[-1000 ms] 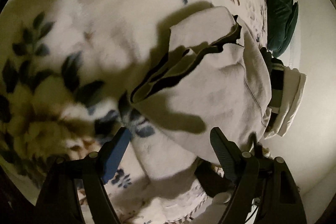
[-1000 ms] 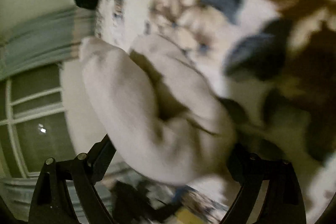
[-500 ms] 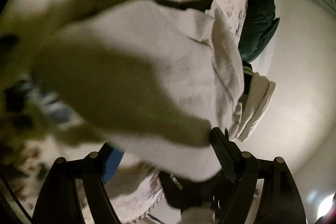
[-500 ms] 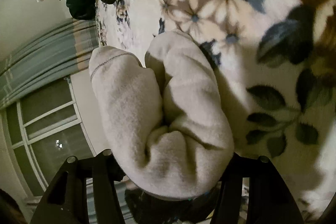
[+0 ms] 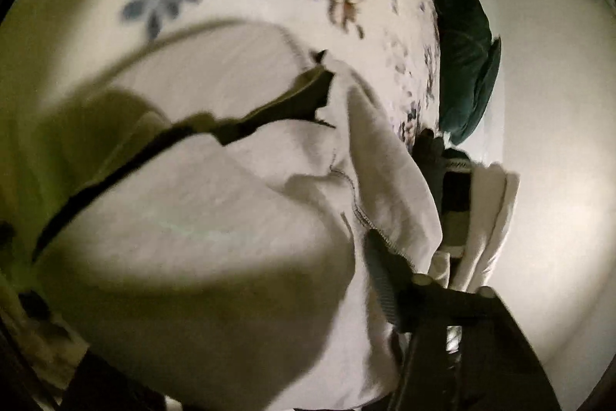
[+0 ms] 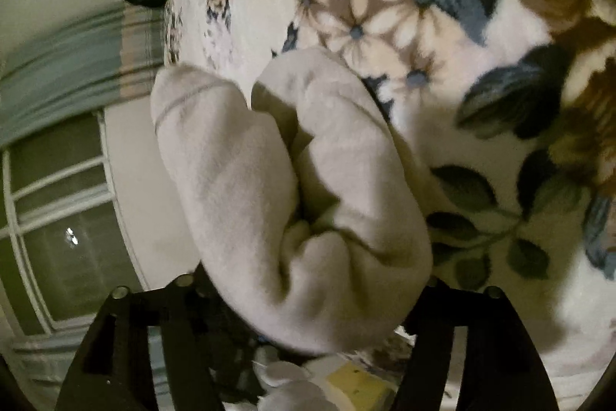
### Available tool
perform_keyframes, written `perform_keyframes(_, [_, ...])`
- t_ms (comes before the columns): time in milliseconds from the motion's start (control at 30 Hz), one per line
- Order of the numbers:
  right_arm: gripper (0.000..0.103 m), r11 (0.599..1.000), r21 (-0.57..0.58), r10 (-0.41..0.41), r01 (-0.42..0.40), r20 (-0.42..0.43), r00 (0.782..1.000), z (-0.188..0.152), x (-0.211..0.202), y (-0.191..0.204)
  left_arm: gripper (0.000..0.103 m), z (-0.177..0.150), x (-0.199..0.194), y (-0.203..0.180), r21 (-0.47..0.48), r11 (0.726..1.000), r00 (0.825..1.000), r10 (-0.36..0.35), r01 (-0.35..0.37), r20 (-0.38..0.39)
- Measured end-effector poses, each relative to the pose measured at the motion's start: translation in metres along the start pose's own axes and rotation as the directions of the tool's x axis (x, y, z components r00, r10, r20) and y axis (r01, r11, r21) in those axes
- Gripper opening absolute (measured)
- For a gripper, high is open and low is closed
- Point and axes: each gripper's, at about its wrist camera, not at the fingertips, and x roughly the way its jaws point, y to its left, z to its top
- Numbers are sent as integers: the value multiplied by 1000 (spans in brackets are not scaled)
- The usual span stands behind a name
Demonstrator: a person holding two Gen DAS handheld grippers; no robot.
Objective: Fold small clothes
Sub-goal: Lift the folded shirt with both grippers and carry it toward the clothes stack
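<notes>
1. No container shows in either view; the cream sock (image 6: 292, 180) lies bunched over the floral blanket (image 6: 481, 95), near its left edge.
2. The right gripper (image 6: 308, 299) has the sock's near end filling the space between its fingers; its jaws were closing and then opening again, and whether the pads press cannot be told.
3. The left gripper (image 5: 269, 295) shows only its right finger (image 5: 385, 280), which touches the cloth; its jaws have just been closing, with the sock between them.
4. Compared with one second ago, the sock fills much more of the left view.
5. A dark green cushion (image 5: 467, 64) lies at the far right.
</notes>
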Motion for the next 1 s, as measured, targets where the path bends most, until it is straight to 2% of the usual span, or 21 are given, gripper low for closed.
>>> perform_keyframes(33, [81,1000,-10,-6,6,-11,1000,-1,3,1,43,2,1,-2,10,1000,1000,9,-9,0])
perform_keyframes(100, [81,1000,-13,-18,17,-36,999,-2,13,-2,36,4,1,-4,24,999,1000,26,-26,-3])
perform_keyframes(167, [79,1000,3,-9,9,-15,1000,-3,17,-6,34,3,1,-7,34,999,999,37,-37,-6])
perform_keyframes(233, [61,999,42,17,-19,53,998,-1,16,-10,29,5,-3,-7,48,998,999,39,-39,-5])
perform_keyframes(333, [51,998,58,18,-25,111,994,-2,11,-4,27,6,-3,-18,83,996,999,47,-45,-15])
perform_keyframes(467, [48,1000,24,1,-4,135,991,-9,2,16,24,9,-7,-45,148,988,998,48,-43,-27])
perform_keyframes(600, [46,1000,-11,18,-17,164,986,-14,-13,51,23,10,-21,-78,230,973,999,38,-29,-36])
perform_keyframes(800, [45,994,-83,84,-69,196,977,-11,-54,110,23,13,-36,-160,344,939,1000,-5,15,-30])
perform_keyframes(1000, [45,973,-194,176,-129,250,952,32,-107,197,23,19,-21,-278,456,883,994,-102,112,-47])
